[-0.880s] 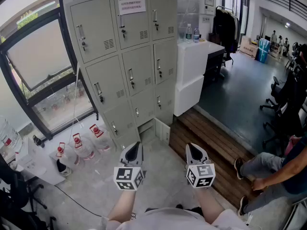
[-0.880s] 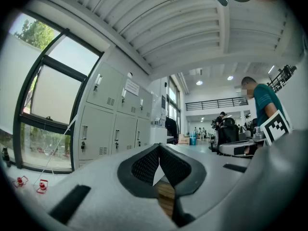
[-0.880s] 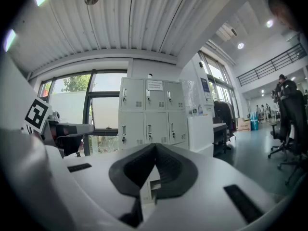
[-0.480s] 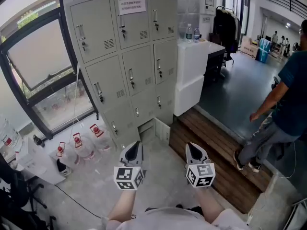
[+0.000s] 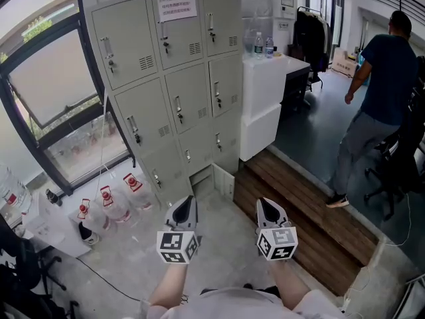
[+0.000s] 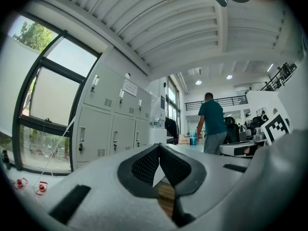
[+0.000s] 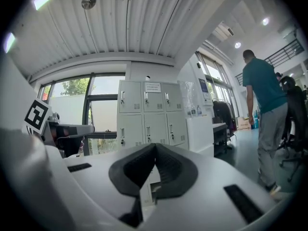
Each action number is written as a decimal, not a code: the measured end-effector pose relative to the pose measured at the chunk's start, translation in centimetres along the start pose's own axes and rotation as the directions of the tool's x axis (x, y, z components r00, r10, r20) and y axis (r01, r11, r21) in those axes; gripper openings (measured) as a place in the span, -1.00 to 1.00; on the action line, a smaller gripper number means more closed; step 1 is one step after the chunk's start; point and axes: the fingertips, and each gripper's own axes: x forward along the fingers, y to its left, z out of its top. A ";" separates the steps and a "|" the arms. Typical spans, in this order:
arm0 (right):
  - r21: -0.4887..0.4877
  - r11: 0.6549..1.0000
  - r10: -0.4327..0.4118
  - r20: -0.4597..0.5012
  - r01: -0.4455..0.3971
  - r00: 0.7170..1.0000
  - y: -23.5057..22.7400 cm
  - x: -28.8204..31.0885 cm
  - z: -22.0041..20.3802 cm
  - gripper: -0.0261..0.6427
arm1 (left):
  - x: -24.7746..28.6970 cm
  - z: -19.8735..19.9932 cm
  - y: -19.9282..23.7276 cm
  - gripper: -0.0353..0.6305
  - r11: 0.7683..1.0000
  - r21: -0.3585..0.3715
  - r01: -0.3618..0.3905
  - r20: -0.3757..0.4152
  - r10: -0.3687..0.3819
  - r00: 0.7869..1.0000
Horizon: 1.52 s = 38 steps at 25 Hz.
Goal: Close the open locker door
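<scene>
While both grippers hang low in the head view, a grey locker bank (image 5: 166, 78) fills the upper left, three columns wide, its other doors flush. Pale floor (image 5: 222, 258) lies open between the grippers and the lockers. Water jugs (image 5: 109, 201) crowd the floor at the left, below a large window (image 5: 50, 78). A raised wooden step (image 5: 292, 198) borders the floor on the right. A white desk (image 5: 262, 92) stands just beside the lockers' right side. Further right, a person (image 5: 378, 92) walks away over dark floor.

The open locker door (image 5: 226, 181) belongs to the bottom compartment of the right column. It is small, grey and swung outward to the right, with the dark compartment showing at its left. It sits ahead of both grippers and well apart from them.

The left gripper (image 5: 186, 203) and right gripper (image 5: 265, 205) point toward the lockers, touching nothing.

Seen from the left gripper view, the left gripper (image 6: 158, 148) has its jaws clenched together, with nothing between them. The lockers (image 6: 113, 114) stand off to the left and the person (image 6: 211, 124) to the right.

Seen from the right gripper view, the right gripper (image 7: 155, 146) also has its jaws pressed together and empty. The lockers (image 7: 151, 114) stand straight ahead and the person (image 7: 264, 105) at the right.
</scene>
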 end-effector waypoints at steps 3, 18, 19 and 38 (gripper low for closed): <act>-0.001 1.000 0.006 0.000 -0.006 1.000 -1.0 0.2 0.0 -0.89 | 0.6 0.0 -0.8 -0.87 1.000 0.005 -0.005 0.001 0.005 1.000; 0.022 0.996 0.083 -0.014 -0.083 0.996 -8.5 0.9 -0.4 -0.89 | 5.5 -0.4 -6.9 -0.86 0.998 0.031 -0.060 0.004 0.060 0.998; 0.026 0.996 0.084 -0.015 -0.084 0.996 -8.9 1.0 -0.4 -0.89 | 5.8 -0.3 -7.2 -0.86 0.998 0.035 -0.059 0.004 0.059 0.998; 0.019 0.999 0.038 0.002 -0.038 0.999 -11.5 18.3 -0.9 -0.89 | 21.9 -2.1 4.0 -0.86 0.999 0.031 -0.033 0.023 0.032 0.999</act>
